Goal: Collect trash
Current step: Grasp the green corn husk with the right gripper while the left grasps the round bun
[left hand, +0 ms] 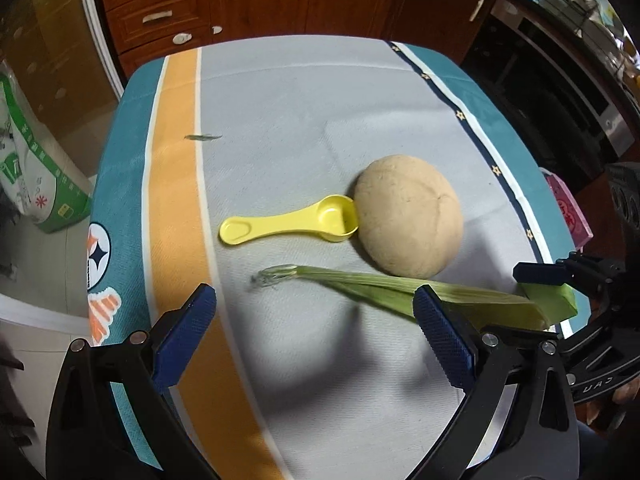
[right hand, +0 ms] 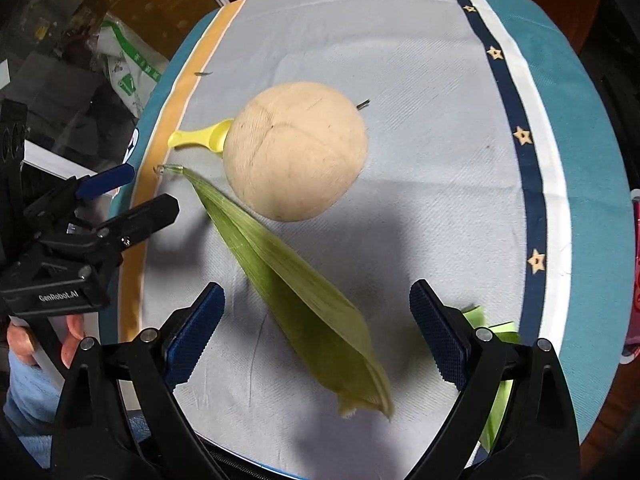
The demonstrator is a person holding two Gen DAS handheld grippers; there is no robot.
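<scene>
A long green corn husk (left hand: 384, 286) (right hand: 296, 280) lies flat on the grey tablecloth (left hand: 300, 120), tip pointing left. A second green husk piece (left hand: 556, 300) (right hand: 496, 360) lies at the table's near right edge. My left gripper (left hand: 314, 312) is open and empty above the cloth, left of the husk's wide end; it also shows in the right wrist view (right hand: 132, 192). My right gripper (right hand: 316, 308) is open and empty, its jaws straddling the husk above it; it also shows in the left wrist view (left hand: 560, 272).
A round beige bun-like ball (left hand: 408, 216) (right hand: 294, 152) sits mid-table, touching a yellow measuring spoon (left hand: 292, 220) (right hand: 200, 136). A small dark scrap (left hand: 204, 137) lies far left. A pink packet (left hand: 570, 212) hangs at the right edge. Wooden cabinets (left hand: 240, 0) stand behind.
</scene>
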